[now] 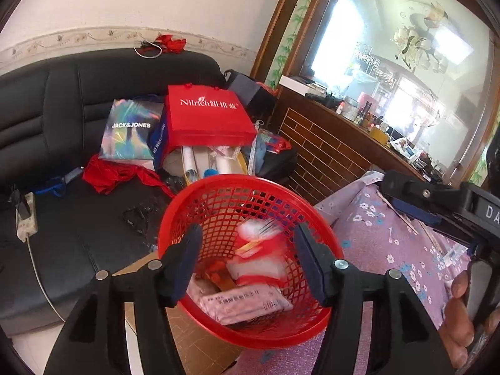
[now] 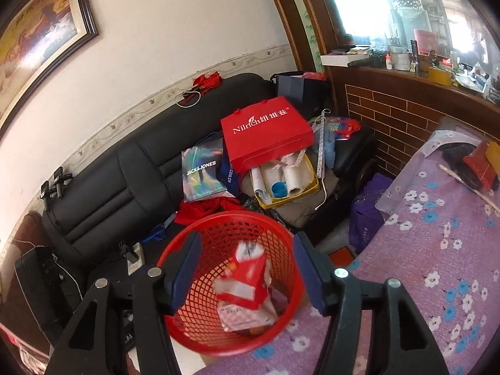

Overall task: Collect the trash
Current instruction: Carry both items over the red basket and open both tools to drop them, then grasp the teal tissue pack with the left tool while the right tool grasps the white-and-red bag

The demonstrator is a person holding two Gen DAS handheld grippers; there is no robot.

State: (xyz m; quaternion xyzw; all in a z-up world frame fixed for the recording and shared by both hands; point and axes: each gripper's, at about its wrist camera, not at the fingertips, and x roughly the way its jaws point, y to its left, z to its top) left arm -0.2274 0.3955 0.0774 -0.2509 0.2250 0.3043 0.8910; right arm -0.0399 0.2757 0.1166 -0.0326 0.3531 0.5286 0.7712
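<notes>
A red mesh basket [image 1: 200, 209] sits at the edge of the purple flowered table [image 1: 390, 250], seen also in the right wrist view [image 2: 218, 228]. In it lie a pink-white packet [image 1: 247, 307] and a blurred red-and-white carton [image 1: 259, 250], which in the right wrist view [image 2: 247, 278] is in mid-air over the basket. My left gripper [image 1: 247, 265] is open and empty above the basket. My right gripper [image 2: 245, 272] is open above the basket, jaws apart on either side of the carton without touching it. It also shows in the left wrist view [image 1: 437, 200].
A black sofa [image 1: 62, 100] behind holds a red Nilrich bag [image 1: 209, 115], a Jack & Jones bag [image 1: 131, 131], red cloth [image 1: 115, 175] and a yellow box of rolls [image 2: 287, 181]. A brick-pattern counter [image 2: 400, 118] stands on the right. A red box [image 2: 481, 162] and stick lie on the table's far end.
</notes>
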